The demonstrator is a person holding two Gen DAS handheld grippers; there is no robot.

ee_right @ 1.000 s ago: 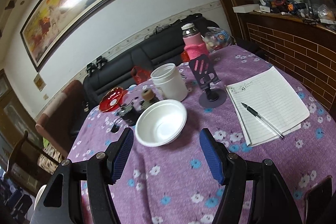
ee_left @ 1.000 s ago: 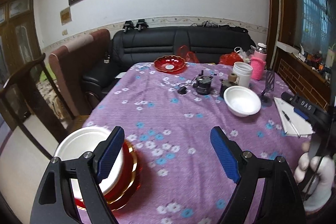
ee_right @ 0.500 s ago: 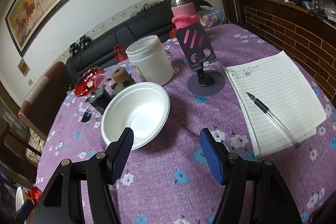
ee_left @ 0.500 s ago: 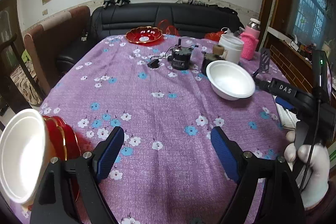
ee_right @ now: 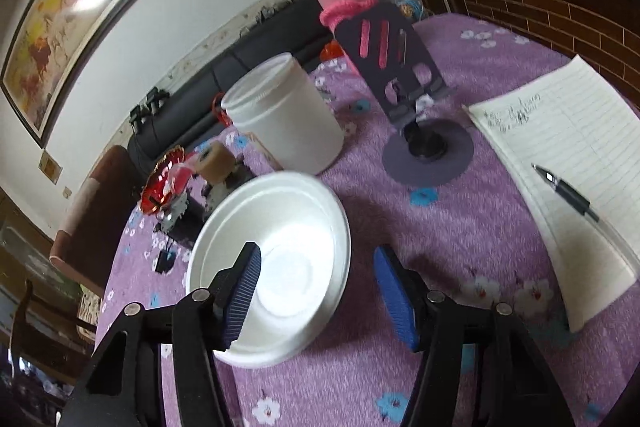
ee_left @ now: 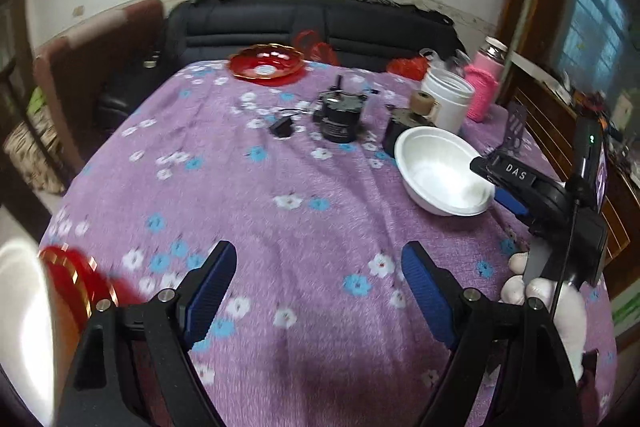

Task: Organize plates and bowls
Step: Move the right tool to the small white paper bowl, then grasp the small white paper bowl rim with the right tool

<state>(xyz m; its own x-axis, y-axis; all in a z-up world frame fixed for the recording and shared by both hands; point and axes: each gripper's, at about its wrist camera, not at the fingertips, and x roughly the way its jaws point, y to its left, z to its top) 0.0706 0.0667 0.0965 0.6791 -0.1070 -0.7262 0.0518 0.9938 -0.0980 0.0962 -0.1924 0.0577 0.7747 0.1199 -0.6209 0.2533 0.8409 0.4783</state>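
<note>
The right tongs point(ee_right: 316, 291) are gaping wide and gripping nothing, straddling the near rim of the white bowl point(ee_right: 280, 259). Their left finger point(ee_right: 242, 297) is sitting over the bowl's hollow while the right finger point(ee_right: 396, 297) is lying outside the rim, over the purple flowered cloth of the bench point(ee_right: 460, 227). Whether either finger is touching the bowl cannot be told. The bowl is standing upright on the cloth, just in front of a white jar point(ee_right: 284, 115) and a roll of tan tape point(ee_right: 214, 163). To its right a dark phone stand point(ee_right: 404, 67) is rising from its round base, and past that a pen point(ee_right: 568, 193) is lying on an open lined notebook point(ee_right: 576, 163).

From the left wrist view, the left tongs point(ee_left: 318, 291) are also spread wide with nothing between them, hovering above bare cloth near the bench's front edge. The white bowl point(ee_left: 436, 175) is lying well ahead and to their right, with the right tongs point(ee_left: 504, 179) reaching over its rim. At the far left edge a blurred white bowl point(ee_left: 20, 327) is resting on a stack of red plates point(ee_left: 76, 279), just beside the left finger. A red dish point(ee_left: 266, 67) is sitting at the far end of the bench, well apart from both tongs.
</note>
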